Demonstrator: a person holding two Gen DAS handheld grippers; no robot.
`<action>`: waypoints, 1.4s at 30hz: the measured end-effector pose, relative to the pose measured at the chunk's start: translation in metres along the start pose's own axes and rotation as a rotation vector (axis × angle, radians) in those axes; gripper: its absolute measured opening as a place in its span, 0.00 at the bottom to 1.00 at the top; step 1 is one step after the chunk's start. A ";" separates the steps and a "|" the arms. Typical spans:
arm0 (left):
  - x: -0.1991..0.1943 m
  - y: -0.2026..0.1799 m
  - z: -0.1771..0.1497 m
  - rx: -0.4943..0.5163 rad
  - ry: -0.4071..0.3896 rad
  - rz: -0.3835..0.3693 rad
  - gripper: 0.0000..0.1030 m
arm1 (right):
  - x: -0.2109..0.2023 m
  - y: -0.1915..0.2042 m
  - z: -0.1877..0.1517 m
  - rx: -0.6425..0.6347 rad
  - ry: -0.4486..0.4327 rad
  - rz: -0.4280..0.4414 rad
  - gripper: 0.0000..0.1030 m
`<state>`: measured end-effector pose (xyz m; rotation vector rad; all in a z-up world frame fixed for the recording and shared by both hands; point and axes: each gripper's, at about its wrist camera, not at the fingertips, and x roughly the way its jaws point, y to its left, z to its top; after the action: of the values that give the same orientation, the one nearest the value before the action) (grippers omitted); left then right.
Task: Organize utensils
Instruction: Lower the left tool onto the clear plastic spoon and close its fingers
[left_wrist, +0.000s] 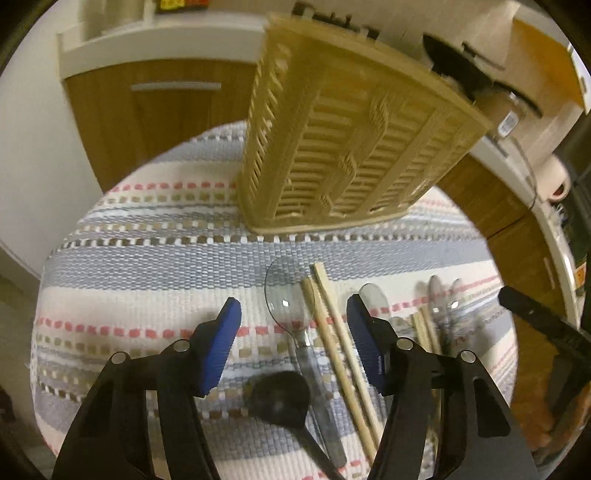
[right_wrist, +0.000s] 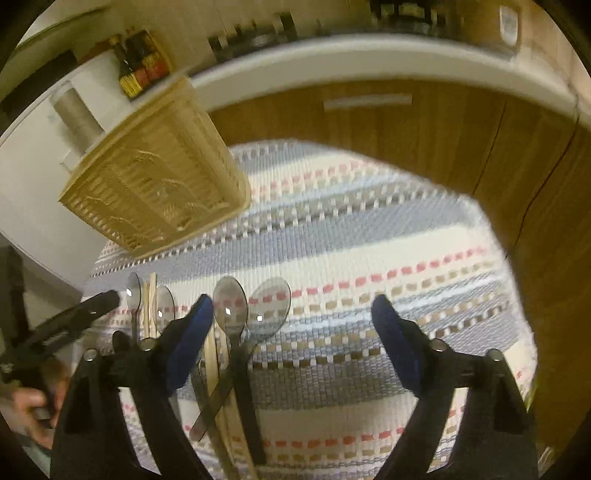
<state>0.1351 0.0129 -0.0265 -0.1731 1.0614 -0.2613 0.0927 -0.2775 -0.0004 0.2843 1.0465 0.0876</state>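
Left gripper (left_wrist: 293, 314): your jaws stand wide apart and hold nothing; they hang over the utensils that lie in front of the caddy.
Right gripper (right_wrist: 291, 314): also spread and empty; its left finger sits above the spoon handles.
Caddy (left_wrist: 343, 136): a tan slatted plastic utensil basket, upright on the striped woven mat (left_wrist: 147, 258); take it as your landmark.
Utensils: all lie loose on the mat in front of the caddy, none inside that you can see; a clear plastic spoon (left_wrist: 286, 299), a pair of wooden chopsticks (left_wrist: 332, 325) just beside it, a black ladle (left_wrist: 279, 397) nearer you, more clear spoons (right_wrist: 231, 306) to the right.
Handling: these look light and stiff; the clear plastic is likely slick, so pinch a spoon at mid-handle, not the bowl; the chopsticks are thin and may roll or split apart, so close on both together near the middle.
Mat: coarse weave, soft; it should keep pieces from sliding.
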 end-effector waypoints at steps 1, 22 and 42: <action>0.005 -0.001 0.000 0.011 0.010 0.021 0.55 | 0.006 -0.003 0.003 0.010 0.040 0.016 0.72; 0.044 0.004 0.041 -0.040 0.046 0.006 0.45 | 0.073 0.022 0.024 0.065 0.217 -0.081 0.46; 0.036 -0.005 0.025 -0.015 0.060 0.063 0.45 | 0.100 0.075 0.003 -0.140 0.241 -0.255 0.35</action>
<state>0.1731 -0.0024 -0.0429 -0.1454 1.1264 -0.2027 0.1505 -0.1854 -0.0624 0.0114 1.3013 -0.0365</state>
